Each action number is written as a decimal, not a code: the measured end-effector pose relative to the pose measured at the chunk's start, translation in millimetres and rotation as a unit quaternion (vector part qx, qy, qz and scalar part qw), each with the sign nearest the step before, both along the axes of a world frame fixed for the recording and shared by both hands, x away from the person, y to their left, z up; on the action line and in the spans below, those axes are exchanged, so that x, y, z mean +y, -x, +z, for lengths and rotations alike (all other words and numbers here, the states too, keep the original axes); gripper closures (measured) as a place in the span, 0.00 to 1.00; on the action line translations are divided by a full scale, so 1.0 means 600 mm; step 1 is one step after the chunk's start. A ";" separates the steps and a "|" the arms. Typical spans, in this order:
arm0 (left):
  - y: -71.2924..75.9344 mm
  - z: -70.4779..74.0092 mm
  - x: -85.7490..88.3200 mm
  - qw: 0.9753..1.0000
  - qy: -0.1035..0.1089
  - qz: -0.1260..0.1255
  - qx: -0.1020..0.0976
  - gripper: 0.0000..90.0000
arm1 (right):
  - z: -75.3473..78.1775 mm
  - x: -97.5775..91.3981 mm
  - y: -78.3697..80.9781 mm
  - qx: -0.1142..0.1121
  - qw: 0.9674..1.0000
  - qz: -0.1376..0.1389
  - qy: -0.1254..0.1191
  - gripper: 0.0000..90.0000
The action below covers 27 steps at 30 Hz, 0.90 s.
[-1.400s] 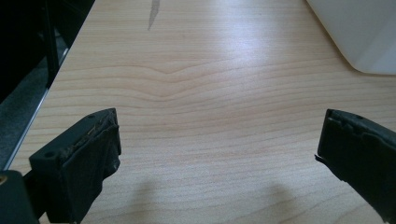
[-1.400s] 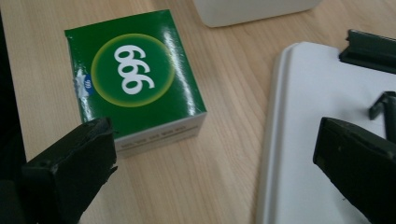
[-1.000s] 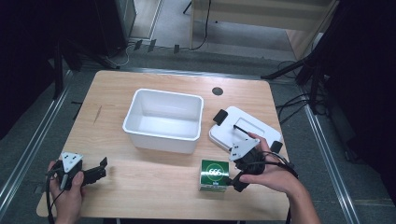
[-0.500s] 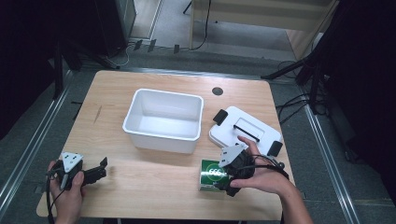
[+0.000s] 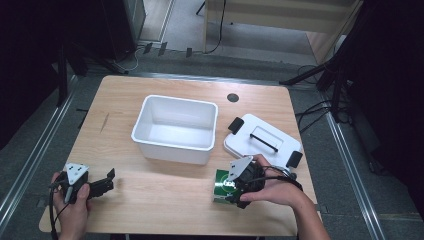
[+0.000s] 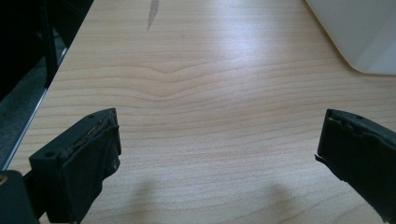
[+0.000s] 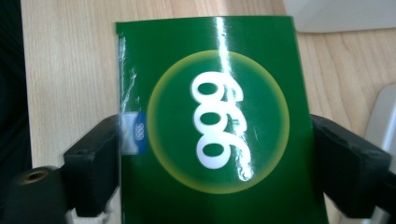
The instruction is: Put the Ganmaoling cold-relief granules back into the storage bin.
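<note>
Grasp step under way: right gripper [image 7: 210, 168], jaws just closing and now flanking the green box [image 7: 210, 121] at table's [image 5: 165, 205] five o'clock edge, needs firm squeeze then lift toward white bin [image 5: 176, 127]; left gripper [image 6: 219, 154] idle, jaws apart.

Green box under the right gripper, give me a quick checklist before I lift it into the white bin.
1. Green box sits between the right gripper jaws, which have just been closing: ok.
2. Pads pressing firmly on both sides of the box: cannot tell.
3. White bin open on top, nothing visible inside: ok.
4. Lid lies off the bin, beside it on the table: ok.
5. Left gripper open, resting away from the lift path: ok.
</note>
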<state>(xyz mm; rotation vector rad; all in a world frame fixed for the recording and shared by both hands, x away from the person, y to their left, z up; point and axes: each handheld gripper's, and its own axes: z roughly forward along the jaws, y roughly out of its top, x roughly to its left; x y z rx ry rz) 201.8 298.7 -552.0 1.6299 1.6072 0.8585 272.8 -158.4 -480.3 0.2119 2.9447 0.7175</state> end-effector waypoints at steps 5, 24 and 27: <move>0.000 0.000 0.000 1.000 -0.001 0.000 0.002 0.00 | 0.003 -0.001 -0.006 0.008 1.000 0.000 0.002 0.17; -0.001 0.000 0.000 1.000 -0.001 0.001 0.001 0.00 | 0.046 -0.027 -0.026 -0.015 1.000 -0.019 -0.011 0.18; -0.001 0.000 0.000 1.000 -0.001 0.001 0.001 0.00 | 0.056 -0.031 -0.033 -0.015 1.000 -0.022 -0.012 0.18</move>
